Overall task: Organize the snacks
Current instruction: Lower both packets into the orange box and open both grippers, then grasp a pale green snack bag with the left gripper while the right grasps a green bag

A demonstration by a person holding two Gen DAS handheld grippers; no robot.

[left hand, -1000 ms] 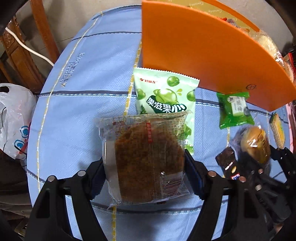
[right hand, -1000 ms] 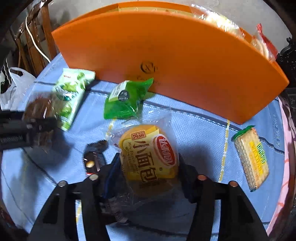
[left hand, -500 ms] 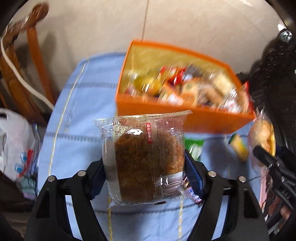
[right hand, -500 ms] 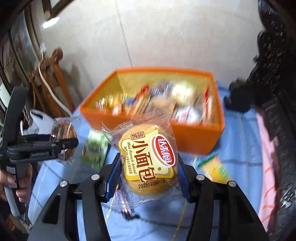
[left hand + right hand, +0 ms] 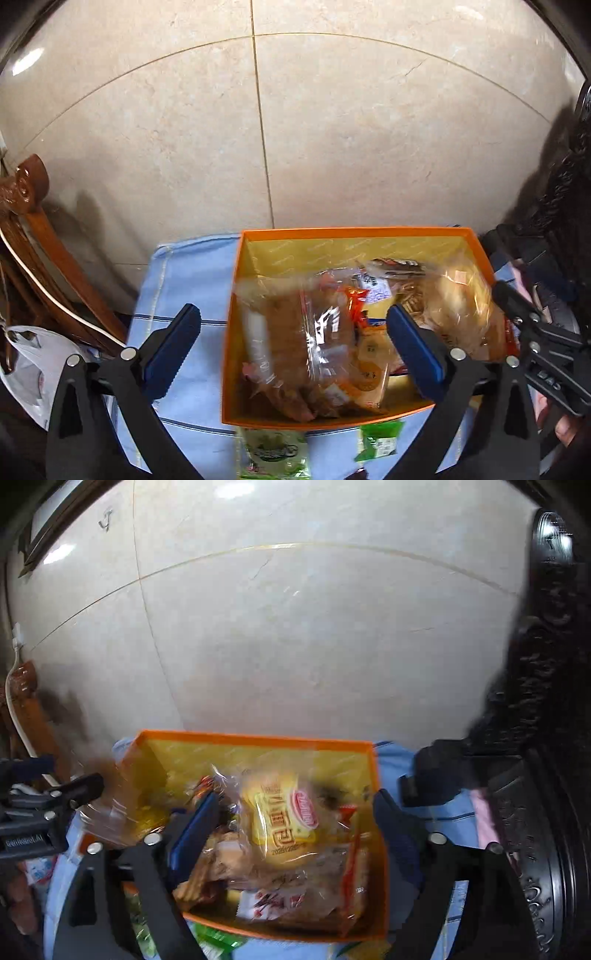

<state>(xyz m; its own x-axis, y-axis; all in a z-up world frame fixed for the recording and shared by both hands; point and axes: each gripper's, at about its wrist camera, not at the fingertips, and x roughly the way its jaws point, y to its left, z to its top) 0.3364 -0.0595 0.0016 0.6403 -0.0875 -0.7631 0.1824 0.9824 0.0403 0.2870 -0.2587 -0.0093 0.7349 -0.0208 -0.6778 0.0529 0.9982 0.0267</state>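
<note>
Now the brown cake packet (image 5: 295, 343) and the yellow bread packet (image 5: 284, 816) are dropping, blurred, into the orange box (image 5: 236, 280) at lower centre. The left gripper (image 5: 295, 343) and right gripper (image 5: 291, 823) have just opened wide, each a moment ago clamped on its packet. Green packets (image 5: 273, 454) below the box remain unsorted.

Orange box (image 5: 325, 233): open-topped, yellow lining, stands on the blue-clothed desk toward its far edge, heaped with wrapped snacks.

Brown cake (image 5: 295, 343): round, in a clear wrapper, blurred, over the box's left half, apart from any pad.

Bread bun (image 5: 284, 812): yellow-labelled clear packet with a red oval logo, blurred, above the heap at the box's middle, touching no pad.

Green gummy bag (image 5: 273, 452): flat on the desk, just outside the box's near wall.

Small green packet (image 5: 378, 439): same near side, to the right of the bag.
</note>
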